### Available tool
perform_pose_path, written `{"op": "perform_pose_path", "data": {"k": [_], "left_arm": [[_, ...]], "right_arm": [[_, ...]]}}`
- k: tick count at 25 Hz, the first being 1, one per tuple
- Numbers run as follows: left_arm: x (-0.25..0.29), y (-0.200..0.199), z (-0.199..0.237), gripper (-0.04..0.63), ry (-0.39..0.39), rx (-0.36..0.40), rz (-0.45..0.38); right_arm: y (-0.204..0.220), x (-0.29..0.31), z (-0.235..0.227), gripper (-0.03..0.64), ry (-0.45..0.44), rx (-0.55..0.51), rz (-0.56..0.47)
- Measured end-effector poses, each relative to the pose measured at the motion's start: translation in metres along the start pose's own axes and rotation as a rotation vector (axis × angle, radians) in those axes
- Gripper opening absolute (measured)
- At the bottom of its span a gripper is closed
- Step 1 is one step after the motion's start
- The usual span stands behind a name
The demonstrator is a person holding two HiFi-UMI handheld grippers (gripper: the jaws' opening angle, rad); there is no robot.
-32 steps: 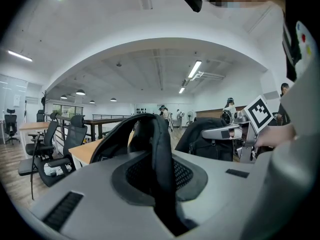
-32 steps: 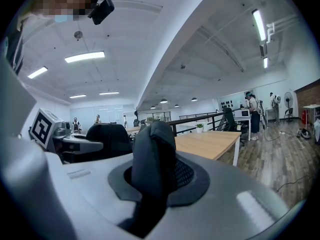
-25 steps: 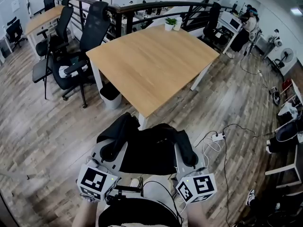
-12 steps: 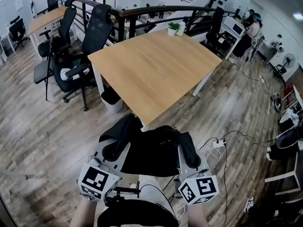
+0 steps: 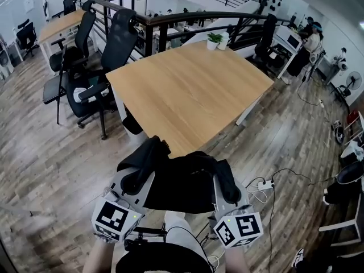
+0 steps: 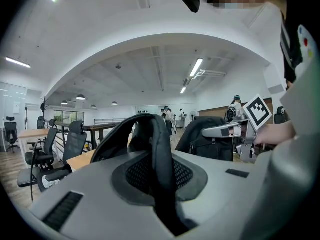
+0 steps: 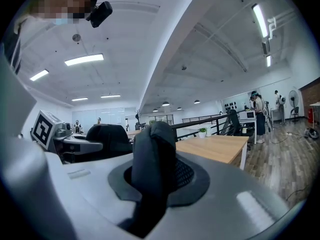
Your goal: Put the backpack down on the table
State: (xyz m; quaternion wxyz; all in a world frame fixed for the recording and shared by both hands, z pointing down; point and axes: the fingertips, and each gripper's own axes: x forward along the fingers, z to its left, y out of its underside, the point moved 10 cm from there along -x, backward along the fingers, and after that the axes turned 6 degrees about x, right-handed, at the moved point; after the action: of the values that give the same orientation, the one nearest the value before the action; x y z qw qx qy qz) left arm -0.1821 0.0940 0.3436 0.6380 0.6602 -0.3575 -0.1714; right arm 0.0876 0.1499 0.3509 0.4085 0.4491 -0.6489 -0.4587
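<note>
A black backpack [image 5: 181, 182] hangs in the air in front of the person, carried by its two shoulder straps, one in each gripper. The left gripper [image 5: 135, 180] has its jaws clenched on the left strap [image 6: 159, 154], which rises between them as a padded black loop. The right gripper [image 5: 225, 185] has its jaws clamped on the right strap [image 7: 152, 156], which stands up thick and dark between them. Both grippers are held roughly level and side by side, with the pack's body slung between them and their marker cubes toward the person. From the head view, the pack sits at the near corner of the light wooden tabletop [image 5: 190, 87], and its far edge overlaps that corner. Whether any part of it touches the wood cannot be told, and most of it lies short of the tabletop, above the wooden plank floor [image 5: 51, 152]. At the far corner of the tabletop stand a small potted plant [image 5: 214, 38] and a white cup [image 5: 224, 40] just beside it. Two black office chairs [image 5: 108, 56] stand by the table's left side, and a dark bin [image 5: 132, 125] sits under its edge. A white power strip [image 5: 264, 184] with cables lies on the floor to the right. A person [image 5: 310, 41] stands by a desk in the background.
</note>
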Motion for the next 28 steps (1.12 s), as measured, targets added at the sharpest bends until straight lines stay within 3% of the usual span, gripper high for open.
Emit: {"op": "perform_pose_path", "data": {"k": [13,28], "left_arm": [[0.125,-0.027,0.028,0.043,-0.049,-0.018,0.024],[0.219,-0.052,0.056,0.043,-0.112,-0.045,0.041]], "right_arm": [[-0.038,0.098,-0.100,0.069,-0.060,0.001,0.038],[-0.073,0.181,-0.173,0.069,-0.107,0.016,0.047]]}}
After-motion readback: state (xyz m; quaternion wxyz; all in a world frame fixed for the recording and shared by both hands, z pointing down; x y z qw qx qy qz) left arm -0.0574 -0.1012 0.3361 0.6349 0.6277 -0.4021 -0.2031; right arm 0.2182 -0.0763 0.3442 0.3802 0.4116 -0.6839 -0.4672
